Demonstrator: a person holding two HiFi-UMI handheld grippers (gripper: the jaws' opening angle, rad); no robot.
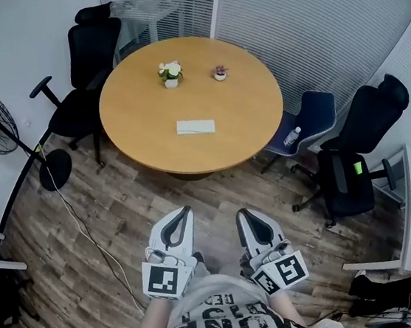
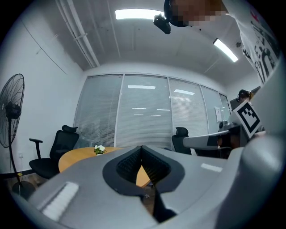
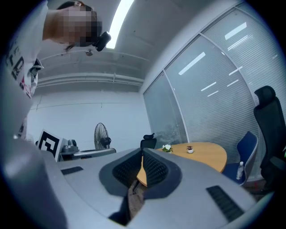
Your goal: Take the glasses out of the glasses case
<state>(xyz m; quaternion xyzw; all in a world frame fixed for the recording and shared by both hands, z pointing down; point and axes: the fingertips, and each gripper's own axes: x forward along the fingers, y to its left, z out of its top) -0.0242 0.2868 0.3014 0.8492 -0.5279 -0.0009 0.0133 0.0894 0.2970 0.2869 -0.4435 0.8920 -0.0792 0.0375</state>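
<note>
Overhead, the white glasses case (image 1: pixel 196 127) lay on the round table (image 1: pixel 141 123), well apart from the left gripper (image 1: pixel 186 209) and right gripper (image 1: pixel 242 213). In the left gripper view, its jaws were clenched together, empty. In the right gripper view, those jaws were likewise pressed together on nothing.

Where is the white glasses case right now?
Head view: the flat white glasses case lies on the round wooden table, nearer the camera than the small white-flowered pot.

The person's shirt (image 1: pixel 232 316), at six o'clock, is showing upside-down print, seemingly "ONE" and "RED"; nothing else is reading clearly.
</note>
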